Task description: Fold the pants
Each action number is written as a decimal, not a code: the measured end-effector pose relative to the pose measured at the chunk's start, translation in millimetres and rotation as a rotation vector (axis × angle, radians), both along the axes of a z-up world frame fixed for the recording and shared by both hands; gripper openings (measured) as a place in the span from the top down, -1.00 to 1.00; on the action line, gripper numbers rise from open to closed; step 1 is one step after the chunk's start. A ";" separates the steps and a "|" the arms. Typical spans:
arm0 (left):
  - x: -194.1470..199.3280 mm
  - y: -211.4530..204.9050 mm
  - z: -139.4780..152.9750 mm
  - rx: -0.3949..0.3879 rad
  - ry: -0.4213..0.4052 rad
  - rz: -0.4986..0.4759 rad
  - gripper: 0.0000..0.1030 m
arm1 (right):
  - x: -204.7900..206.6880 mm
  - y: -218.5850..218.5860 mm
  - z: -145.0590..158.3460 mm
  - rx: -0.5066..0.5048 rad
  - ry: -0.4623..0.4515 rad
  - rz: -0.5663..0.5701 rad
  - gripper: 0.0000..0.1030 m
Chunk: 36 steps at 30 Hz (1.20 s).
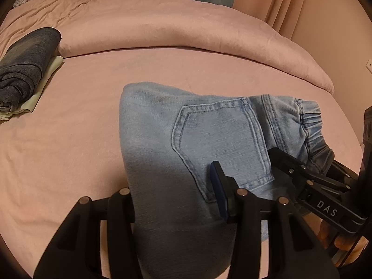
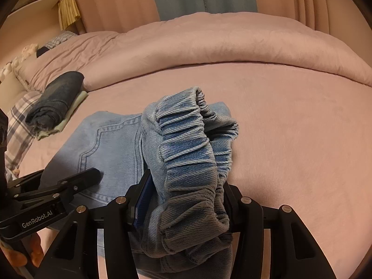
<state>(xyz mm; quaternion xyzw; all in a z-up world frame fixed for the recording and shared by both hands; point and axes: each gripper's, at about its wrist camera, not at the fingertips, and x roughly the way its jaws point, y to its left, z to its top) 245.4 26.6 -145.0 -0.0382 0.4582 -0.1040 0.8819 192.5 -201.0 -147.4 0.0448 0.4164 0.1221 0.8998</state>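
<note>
"DAS" and "GenRobot.AI" are showing on the grippers; left gripper point(image 1: 176, 200) and right gripper point(image 2: 183, 200) are each clamping the jeans point(image 1: 162, 139), hiding their fingertips.

You can read two markings, both printed in pale letters on the black bodies of the handheld tools. In your left wrist view, the black two-finger right gripper point(image 1: 276, 162) coming in from the right edge carries the spaced capitals "DAS" along the side of its body, just behind its fingers. In your right wrist view, the black two-finger left gripper point(image 2: 93, 174) reaching in from the left edge bears the name "GenRobot.AI" along its side bar, close to the hand that holds it. No other writing, number or label is legible in either view.
</note>
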 end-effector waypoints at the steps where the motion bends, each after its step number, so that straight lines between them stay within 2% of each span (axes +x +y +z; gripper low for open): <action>1: 0.2 -0.3 0.1 0.002 0.000 0.001 0.11 | 0.1 0.0 -0.4 0.000 0.001 0.000 0.01; 16: 3.0 -5.7 -0.8 0.047 0.019 0.002 0.05 | 5.8 -3.6 -3.1 0.023 0.037 -0.005 -0.01; 36: 8.2 -5.7 -5.6 0.060 0.062 0.024 -0.09 | 14.9 -8.0 -8.4 0.063 0.085 -0.016 -0.10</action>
